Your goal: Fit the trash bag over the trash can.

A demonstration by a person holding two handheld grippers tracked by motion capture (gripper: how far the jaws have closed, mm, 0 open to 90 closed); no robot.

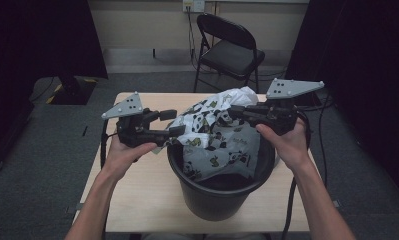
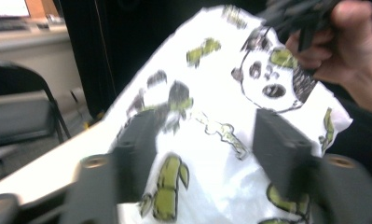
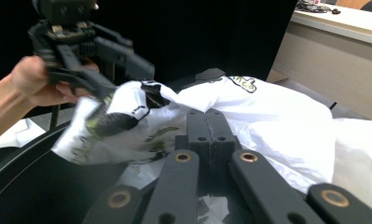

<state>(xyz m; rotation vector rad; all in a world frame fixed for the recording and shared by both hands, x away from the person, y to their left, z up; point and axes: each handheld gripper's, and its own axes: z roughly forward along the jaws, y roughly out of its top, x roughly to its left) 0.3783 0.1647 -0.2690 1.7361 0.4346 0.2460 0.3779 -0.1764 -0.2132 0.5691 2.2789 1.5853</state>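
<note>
One bag (image 1: pixel 219 132) – white, panda-printed – lies between the left jaws and is pinched in the right jaws. One black bin (image 1: pixel 222 192), one counter (image 1: pixel 137 200), one chair (image 1: pixel 229 50) – two grippers.

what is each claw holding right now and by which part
The right claw is shut on the panda bag, pinching its upper right edge above the bin. The left claw is open at the bag's left edge, gripping nothing.
</note>
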